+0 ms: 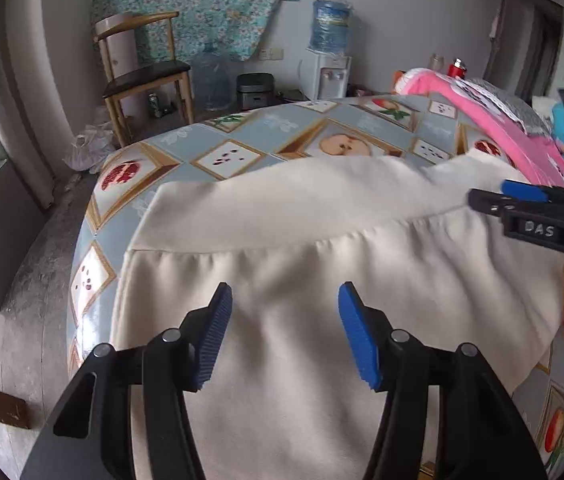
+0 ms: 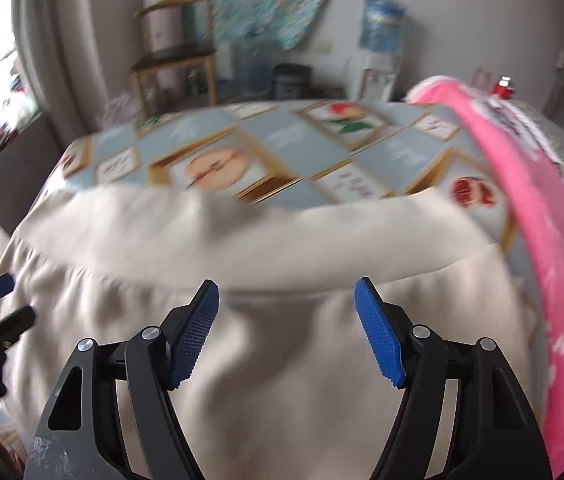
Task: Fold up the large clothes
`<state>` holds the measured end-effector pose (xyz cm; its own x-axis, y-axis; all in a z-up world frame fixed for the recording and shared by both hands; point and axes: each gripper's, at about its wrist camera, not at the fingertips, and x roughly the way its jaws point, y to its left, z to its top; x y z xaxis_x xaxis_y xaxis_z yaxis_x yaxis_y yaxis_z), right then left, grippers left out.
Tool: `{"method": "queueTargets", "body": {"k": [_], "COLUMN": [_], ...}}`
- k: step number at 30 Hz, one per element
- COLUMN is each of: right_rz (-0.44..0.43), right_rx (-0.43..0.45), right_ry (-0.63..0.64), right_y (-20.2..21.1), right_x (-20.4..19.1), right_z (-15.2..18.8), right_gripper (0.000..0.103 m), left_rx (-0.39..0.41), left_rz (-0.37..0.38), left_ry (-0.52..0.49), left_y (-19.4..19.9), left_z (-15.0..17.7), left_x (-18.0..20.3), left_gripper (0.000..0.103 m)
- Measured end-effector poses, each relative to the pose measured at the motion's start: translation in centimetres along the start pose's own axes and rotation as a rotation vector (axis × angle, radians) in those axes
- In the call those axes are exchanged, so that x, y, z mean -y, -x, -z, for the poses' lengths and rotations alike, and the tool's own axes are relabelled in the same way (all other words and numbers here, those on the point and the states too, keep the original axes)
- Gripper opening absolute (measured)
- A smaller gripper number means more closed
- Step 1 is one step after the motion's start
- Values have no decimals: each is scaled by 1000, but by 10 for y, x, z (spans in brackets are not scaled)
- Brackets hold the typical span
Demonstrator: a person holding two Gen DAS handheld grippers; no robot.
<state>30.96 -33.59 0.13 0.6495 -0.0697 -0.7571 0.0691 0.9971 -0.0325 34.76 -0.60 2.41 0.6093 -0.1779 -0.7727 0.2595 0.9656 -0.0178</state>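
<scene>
**Ana:** Left wrist view showed the left gripper [image 1: 285, 332] with its blue pads spread wide and nothing between them, poised over the cream-coloured gathered cloth garment [image 1: 302, 280] spread on the fruit-patterned blue-grey tablecloth [image 1: 242, 136]. How should that step have gone?

**Ben:** My judgement: both tools were due to take hold for a fold. Each should have pinched a near edge or corner of the garment, at matching spots on either side, lifted together and carried the cloth evenly towards the seam [image 1: 242, 250] so the gathers stayed flat.

**Ana:** And the right side?

**Ben:** The right gripper [image 2: 287, 332] was likewise agape and empty above the same garment [image 2: 282, 360]; that view was blurred. In the left view it [image 1: 522, 196] appeared side-on at the cloth's right edge.

**Ana:** The count, left to right?

**Ben:** One wooden chair [image 1: 142, 76], one empty water jug on the floor [image 1: 212, 80], one white dispenser [image 1: 328, 76] with one bottle on top, one cream garment, one pink patterned cloth [image 1: 522, 136], two grippers.
</scene>
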Motion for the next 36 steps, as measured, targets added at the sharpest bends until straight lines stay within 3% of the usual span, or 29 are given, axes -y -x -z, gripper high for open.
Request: {"method": "queueTargets", "body": {"k": [2,4,6,9,14,17,18,21,24,27,30,32,36], "right_rz": [75,125,34,51,-37,3,19,28,-7,-15,56,29,-13], "right_rx": [-30,-104,-124,-128,-52,-82,-69,-70,-2,-64,-48,-57,36], "right_ry": [-85,-168,-226,-189,-161,-116,-90,-107,-105,-78,-12,-48,-11], "right_y": [-12,-35,-43,-28,26,17,14,28,56,39,38,54,107], "right_x": [27,55,71,69,65,60,58,54,48,40,29,30,22], "right_z": [-4,3,11,13,55,82,87,81,88,105,108,105,117], "right_gripper": [67,68,69,69,70,70,70,70,73,75,75,75,81], "left_rx": [-60,-92,-77,-76,-34,-91,-75,-50,0,-78,-54,-34,43], "left_rz": [-45,-9,25,2,43,8,5,-6,10,-32,-36,-29,-5], "left_ry": [79,133,152,137,83,36,30,83,98,55,91,123,105], "left_y": [-14,-26,-24,-12,25,18,18,34,53,35,37,50,97], "left_z": [-1,5,8,10,35,56,60,58,64,76,76,74,81], "left_x": [-21,-35,-42,-39,-29,-22,-22,-26,-24,-16,-18,-19,-12], "left_gripper": [54,55,56,56,57,58,58,58,58,60,60,60,66]}}
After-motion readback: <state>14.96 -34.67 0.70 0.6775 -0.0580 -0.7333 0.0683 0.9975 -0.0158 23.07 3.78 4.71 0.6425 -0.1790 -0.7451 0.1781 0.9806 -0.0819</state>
